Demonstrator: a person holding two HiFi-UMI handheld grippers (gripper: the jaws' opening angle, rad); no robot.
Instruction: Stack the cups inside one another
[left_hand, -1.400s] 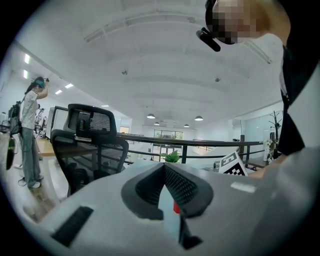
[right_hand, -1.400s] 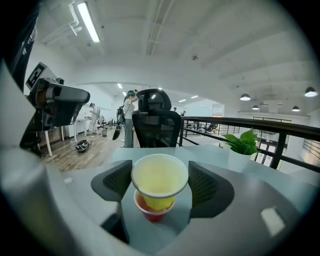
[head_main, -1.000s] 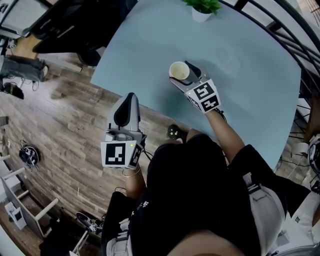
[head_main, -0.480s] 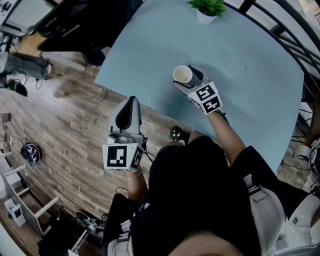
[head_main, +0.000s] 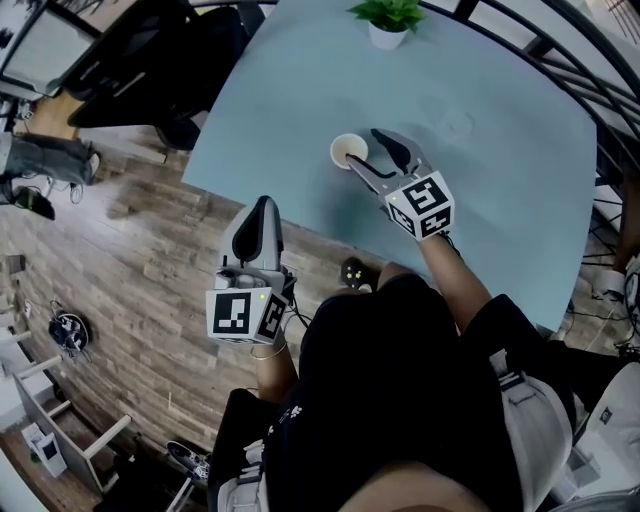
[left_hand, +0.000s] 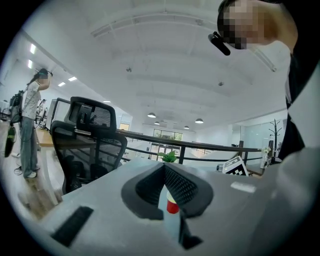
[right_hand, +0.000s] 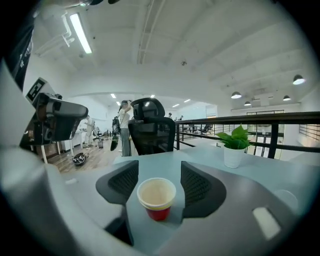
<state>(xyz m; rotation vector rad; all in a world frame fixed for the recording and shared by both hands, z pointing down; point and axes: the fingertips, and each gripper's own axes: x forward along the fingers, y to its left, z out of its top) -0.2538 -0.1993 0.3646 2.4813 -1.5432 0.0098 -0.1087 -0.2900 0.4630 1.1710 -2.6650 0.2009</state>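
Observation:
A red paper cup (head_main: 345, 150) with a cream inside stands upright on the pale blue table (head_main: 500, 150); its rim looks doubled, as if one cup sits in another. My right gripper (head_main: 368, 150) hovers just behind it. In the right gripper view the cup (right_hand: 157, 197) shows in the gap of the right gripper (right_hand: 159, 182), with neither pad touching it. The jaws have just been closing, with nothing gripped between them. My left gripper (head_main: 255, 225) hangs over the floor beside the table edge, jaws shut and empty. A sliver of the cup (left_hand: 171, 206) shows past the left gripper (left_hand: 167, 199).
A small potted plant (head_main: 388, 22) stands at the table's far edge, also in the right gripper view as the plant (right_hand: 235, 145). A black office chair (right_hand: 150, 130) sits beyond the table's left side. A railing runs behind the table. A person (left_hand: 30, 130) stands far left.
My right gripper has lifted and drawn back from the cup, which now stands free on the table instead of inside the jaws. The left gripper has barely moved.

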